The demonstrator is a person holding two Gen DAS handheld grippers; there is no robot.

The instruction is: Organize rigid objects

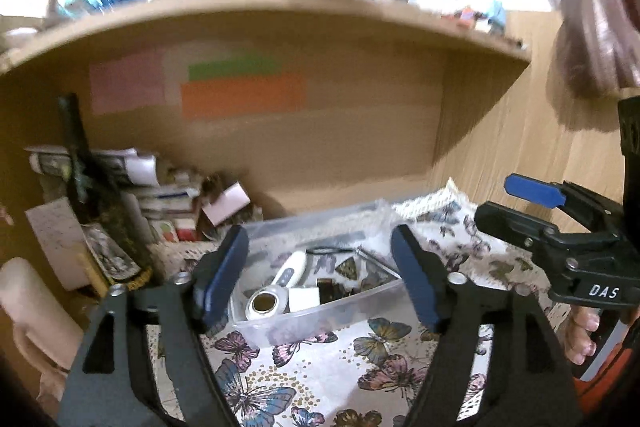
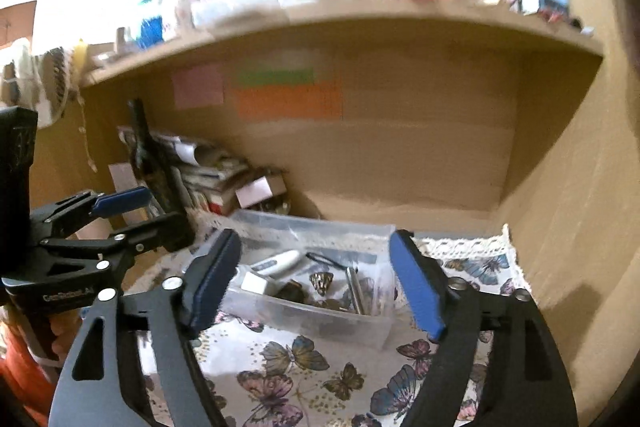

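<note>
A clear plastic bin [image 1: 320,323] [image 2: 316,319] stands on a butterfly-print cloth [image 1: 320,379] [image 2: 304,379] inside a wooden desk alcove. It holds several small items: a white handheld device [image 1: 290,267] [image 2: 278,261], a round white-rimmed object [image 1: 264,303], a white block [image 1: 303,299] [image 2: 254,283], a metal rod [image 2: 354,289] and dark pieces. My left gripper [image 1: 320,275] is open and empty, just in front of the bin. My right gripper [image 2: 316,283] is open and empty, also in front of the bin. Each gripper shows in the other's view, the right [image 1: 516,203] and the left [image 2: 136,211].
A stack of books and papers [image 1: 132,187] [image 2: 208,179] with a small box [image 1: 228,203] [image 2: 260,191] fills the alcove's back left. A cluttered shelf [image 1: 280,3] [image 2: 340,11] hangs overhead. The alcove's right wall [image 2: 560,187] is close.
</note>
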